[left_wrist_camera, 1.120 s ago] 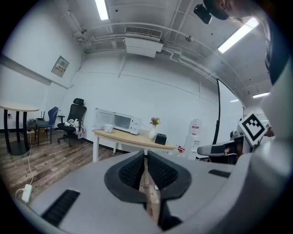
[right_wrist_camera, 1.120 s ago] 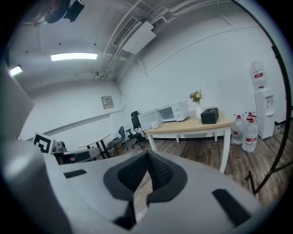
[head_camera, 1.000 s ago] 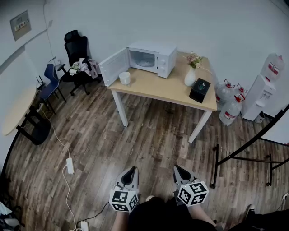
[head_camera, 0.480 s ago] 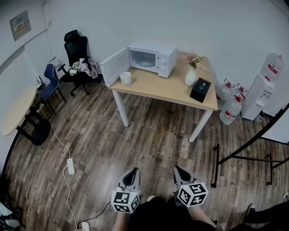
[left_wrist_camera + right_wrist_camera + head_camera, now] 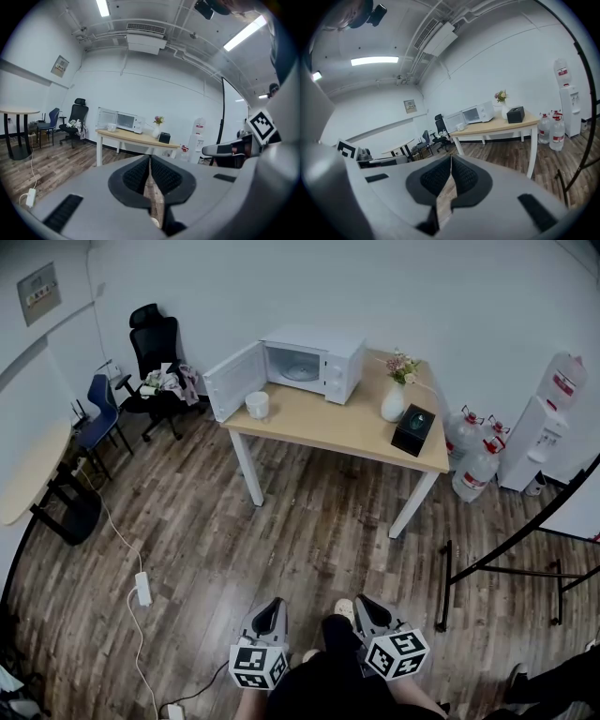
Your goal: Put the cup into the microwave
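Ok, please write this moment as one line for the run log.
stage: far from table | left tongs: shut, empty | right tongs: shut, empty | cup: on table, by open microwave door

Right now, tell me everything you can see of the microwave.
The microwave is a white, boxy oven. It stands upright on the far end of a light wooden table, close to the wall. Its door is swung wide open toward the head view's left, showing a pale cavity that looks empty. A white cup stands on the table in front, near the open door. Neither gripper is near it.
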`<state>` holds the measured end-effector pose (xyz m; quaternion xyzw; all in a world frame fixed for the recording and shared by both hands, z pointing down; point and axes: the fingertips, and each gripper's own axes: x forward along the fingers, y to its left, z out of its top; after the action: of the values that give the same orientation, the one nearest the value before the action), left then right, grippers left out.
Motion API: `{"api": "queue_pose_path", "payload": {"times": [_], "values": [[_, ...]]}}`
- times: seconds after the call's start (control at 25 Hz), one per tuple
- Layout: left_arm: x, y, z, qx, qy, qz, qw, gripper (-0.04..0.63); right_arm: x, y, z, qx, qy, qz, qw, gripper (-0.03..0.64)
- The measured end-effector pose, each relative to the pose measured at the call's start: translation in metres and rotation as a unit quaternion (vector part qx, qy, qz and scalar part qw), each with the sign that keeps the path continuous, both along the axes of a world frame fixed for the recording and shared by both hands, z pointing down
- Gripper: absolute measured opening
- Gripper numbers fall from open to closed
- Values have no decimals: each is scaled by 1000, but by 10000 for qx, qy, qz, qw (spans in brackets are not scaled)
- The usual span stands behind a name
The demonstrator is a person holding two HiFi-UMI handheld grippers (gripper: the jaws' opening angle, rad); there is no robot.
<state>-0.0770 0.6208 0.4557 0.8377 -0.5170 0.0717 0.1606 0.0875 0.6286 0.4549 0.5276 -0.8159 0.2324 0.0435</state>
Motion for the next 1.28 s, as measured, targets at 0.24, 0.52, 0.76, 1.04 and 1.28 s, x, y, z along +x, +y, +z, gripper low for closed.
{"api": "queue_pose_path", "payload": {"times": [0.24, 0.52, 0.76, 1.04, 1.28], "values": [[3, -12, 5, -48, -86, 42, 9999, 14, -10, -21, 5, -48, -22, -212, 9998, -6], [4, -58, -2, 32, -146, -124, 9998, 14, -10, -70, 2, -13, -123, -382, 9992, -5], [6, -104, -9, 117, -133, -257, 9995, 14, -7, -117, -6, 14, -254, -530, 9983, -5], [13, -152, -11, 203, -134, -296, 9993, 14, -1, -172, -3, 13, -194, -580, 9981, -5], [25, -195, -12, 276, -192, -225, 9992, 14, 12, -218, 0, -53, -151, -524, 9985, -5]]}}
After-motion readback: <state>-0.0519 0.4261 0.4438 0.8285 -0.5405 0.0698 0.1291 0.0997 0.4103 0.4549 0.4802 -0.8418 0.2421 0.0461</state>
